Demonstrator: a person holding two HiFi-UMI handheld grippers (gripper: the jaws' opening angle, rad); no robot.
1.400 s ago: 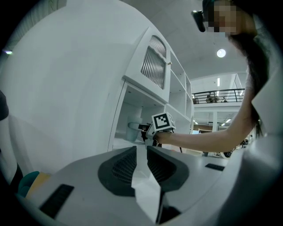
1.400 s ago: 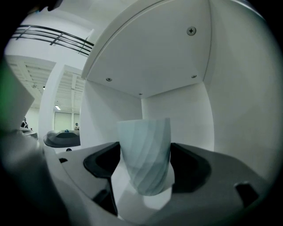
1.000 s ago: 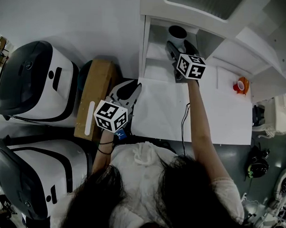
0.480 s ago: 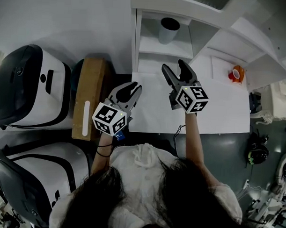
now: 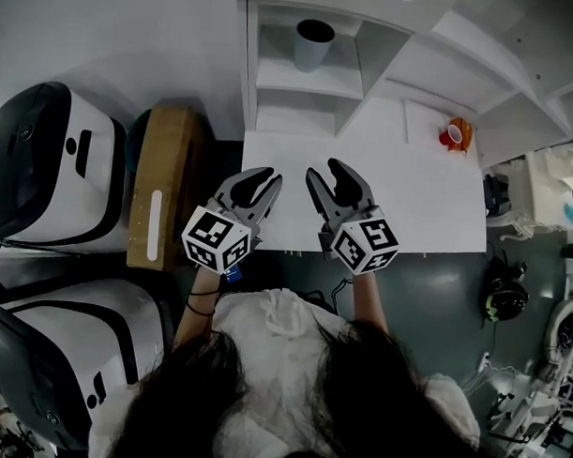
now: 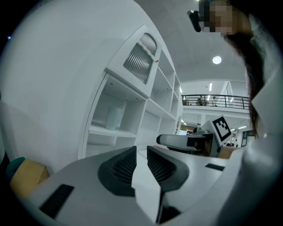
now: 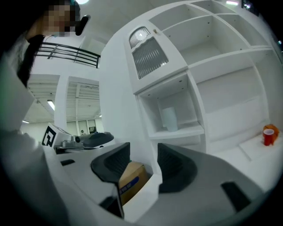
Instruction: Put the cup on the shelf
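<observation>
On shelf [image 5: 301,81], upper compartment at the table's far left: one pale cup [image 5: 314,44], upright, mouth up, alone on its board, touched by neither gripper; an empty compartment lies directly below it. Table [image 5: 428,205]: white top, the shelf standing at its back edge. Left gripper [image 5: 260,180]: low over the table's near left corner, pointing toward the shelf, well apart from the cup; jaws drawn almost together with only a slim gap, nothing between them. Right gripper [image 5: 326,173]: just beside the left one, over the near edge of the table, likewise aimed at the shelf; jaws parted and closing, nothing pinched, only the box visible beyond the gap in the right gripper view. Box [image 5: 161,195]: brown cardboard, long, lying off the table's left side, near the left gripper. Red mug [image 5: 451,135]: small, at the table's far right, beside something orange, well apart from both grippers. Machines [image 5: 54,164]: two large white-and-black housings, left of the box, one behind the other.
</observation>
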